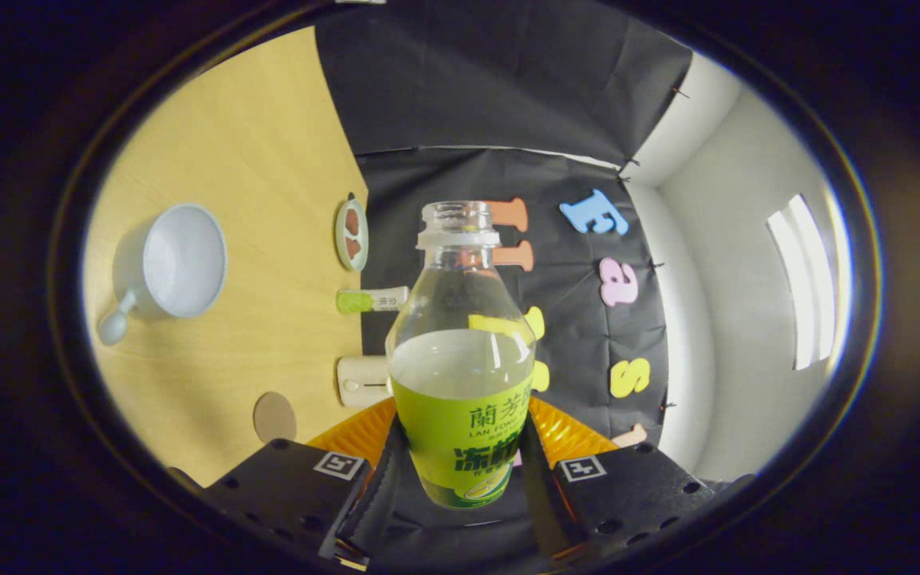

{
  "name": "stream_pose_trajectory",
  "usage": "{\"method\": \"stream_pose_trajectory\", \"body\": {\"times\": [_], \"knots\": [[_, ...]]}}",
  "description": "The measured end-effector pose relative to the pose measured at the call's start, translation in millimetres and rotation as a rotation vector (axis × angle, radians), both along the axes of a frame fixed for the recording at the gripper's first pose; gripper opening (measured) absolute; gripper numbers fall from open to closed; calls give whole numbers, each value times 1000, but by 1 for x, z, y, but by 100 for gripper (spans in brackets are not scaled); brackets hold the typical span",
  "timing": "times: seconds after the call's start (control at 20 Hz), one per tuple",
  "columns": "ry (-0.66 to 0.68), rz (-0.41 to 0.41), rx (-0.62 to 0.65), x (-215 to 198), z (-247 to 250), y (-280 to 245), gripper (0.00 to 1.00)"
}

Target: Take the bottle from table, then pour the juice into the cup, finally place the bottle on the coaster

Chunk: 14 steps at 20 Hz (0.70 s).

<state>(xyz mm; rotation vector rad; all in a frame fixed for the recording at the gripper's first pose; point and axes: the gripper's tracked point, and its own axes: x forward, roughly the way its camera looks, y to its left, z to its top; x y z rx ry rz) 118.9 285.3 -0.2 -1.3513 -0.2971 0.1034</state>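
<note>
Our tongs [460, 479] pinch the bottle [460, 359], one finger pressed to each side of its green label low on the body. We see the bottle standing straight along the fingers, its mouth open with no cap on it and a white ring round the neck. Pale juice fills it to just above the label; the upper half is clear and empty.

Seen from here the desk [268, 239] stands tilted on edge, off to one side of the bottle, so we hold the bottle lifted clear of it. On the wood, well apart from the bottle, sits the white cup [176, 263], its mouth turned toward us and its handle pointing down toward the fingers. We cannot tell whether anything is in it. Nearer the fingers on the same wood lies the round brown coaster [274, 417], bare, with nothing on it.

Along the desk's far edge, between wood and black cloth, we see a small round dish [351, 233] with two brownish patches, a little green and white tube [372, 300] lying on its side, and a white box [362, 381] partly hidden behind the bottle.
</note>
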Motion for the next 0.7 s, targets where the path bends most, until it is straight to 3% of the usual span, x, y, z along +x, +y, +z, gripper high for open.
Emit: {"method": "stream_pose_trajectory", "body": {"times": [0.3,0.4,0.6,0.7], "knots": [[235,25,450,5,0,-17,74],[342,19,580,10,-7,-25,74],[435,14,802,20,-1,-55,74],[500,52,921,28,1,-56,74]]}}
